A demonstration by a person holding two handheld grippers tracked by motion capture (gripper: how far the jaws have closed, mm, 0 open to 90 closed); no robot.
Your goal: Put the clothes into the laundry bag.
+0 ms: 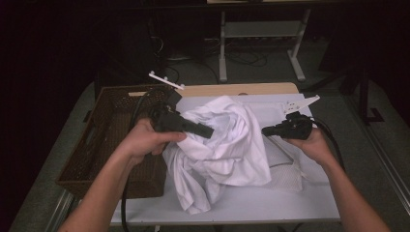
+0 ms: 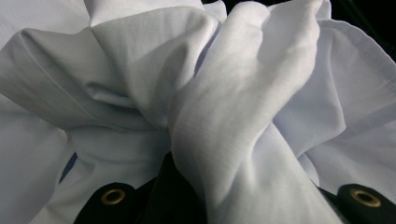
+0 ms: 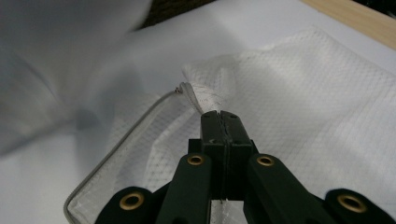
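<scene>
At the left of the high view a dark brown woven basket (image 1: 104,145) is seen on the bench (image 1: 270,203), with the left forearm crossing its near edge. Just right of it, left of centre in the frame, the left gripper (image 1: 205,131) is pushed into a crumpled white cotton garment (image 1: 227,145) that is bunched up at the middle of the bench. In the left gripper view a thick twisted fold of this garment (image 2: 224,140) is seen rising from between the jaws, so the left gripper is judged to be clamped on the cloth.

Towards the right of the high view, a white mesh laundry bag (image 1: 285,169) is lying flat, partly under the garment. The right gripper (image 1: 267,130) is held above it; in the right gripper view its jaws are pressed together on a pinched corner of the mesh bag (image 3: 205,95) beside the grey zip edge (image 3: 116,149).

Several slips are to be expected. The pinch on the mesh is thin, so the bag could be pulled free if it is tugged sideways. The garment is gripped by one fold only, and trailing cloth could be caught on the basket rim or dragged off the near edge of the bench. The bag's mouth could also be left flattened, so that the cloth would be blocked.
</scene>
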